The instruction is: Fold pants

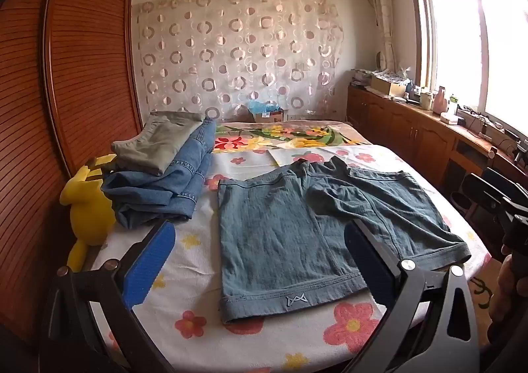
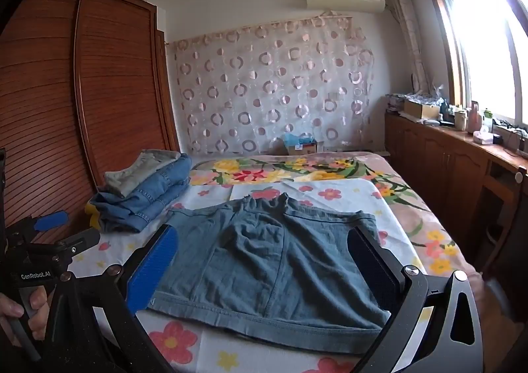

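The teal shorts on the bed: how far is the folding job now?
Done: a stack of folded pants lies at the bed's left side. In hand: nothing; the left gripper and right gripper are both open above the teal shorts. Left: the shorts lie spread flat, unfolded, so all their folds remain.

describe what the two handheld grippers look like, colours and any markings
Both grippers, left gripper and right gripper, are matte black frames with silver rivets and two fingers lined with ribbed blue pads. The left one's handle reads "GenRobot.AI" in white.
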A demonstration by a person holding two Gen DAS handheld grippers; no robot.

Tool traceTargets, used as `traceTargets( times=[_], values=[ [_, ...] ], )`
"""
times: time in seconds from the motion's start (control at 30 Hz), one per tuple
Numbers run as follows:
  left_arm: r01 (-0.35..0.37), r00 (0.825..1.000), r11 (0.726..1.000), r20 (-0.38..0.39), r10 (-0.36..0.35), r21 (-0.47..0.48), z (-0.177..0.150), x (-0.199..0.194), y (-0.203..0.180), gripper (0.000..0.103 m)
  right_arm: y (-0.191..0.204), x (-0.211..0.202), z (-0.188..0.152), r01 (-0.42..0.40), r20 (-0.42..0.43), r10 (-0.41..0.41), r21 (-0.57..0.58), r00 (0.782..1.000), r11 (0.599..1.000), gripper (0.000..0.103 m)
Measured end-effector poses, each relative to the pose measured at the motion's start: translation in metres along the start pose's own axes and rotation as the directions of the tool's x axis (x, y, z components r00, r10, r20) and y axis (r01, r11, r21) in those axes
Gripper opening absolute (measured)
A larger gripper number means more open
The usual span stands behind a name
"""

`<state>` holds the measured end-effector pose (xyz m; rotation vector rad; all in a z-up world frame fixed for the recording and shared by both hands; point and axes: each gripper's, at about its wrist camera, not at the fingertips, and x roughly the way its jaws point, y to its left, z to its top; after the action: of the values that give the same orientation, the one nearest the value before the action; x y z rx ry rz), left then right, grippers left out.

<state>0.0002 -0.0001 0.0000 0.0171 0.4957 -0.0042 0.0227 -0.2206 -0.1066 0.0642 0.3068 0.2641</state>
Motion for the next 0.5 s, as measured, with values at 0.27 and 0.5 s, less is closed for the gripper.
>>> traceTargets(
  times=[0.27, 0.5],
  values=[
    [0.001, 1.000, 1.000, 0.007, -0.001, 0.000, 0.0000, -0.0003, 0.0000, 0.103, 0.0012, 0.0010, 0.0001, 0.003, 0.005, -0.003, -0.005, 1.000, 1.000, 0.103],
    [0.001, 1.000, 1.000, 0.008, -0.001, -0.001, 0.0000, 0.0004, 0.0000, 0.103, -0.0001, -0.0011, -0.0038, -0.007, 0.001, 0.007, -0.006, 1.000, 1.000, 0.103]
  ],
)
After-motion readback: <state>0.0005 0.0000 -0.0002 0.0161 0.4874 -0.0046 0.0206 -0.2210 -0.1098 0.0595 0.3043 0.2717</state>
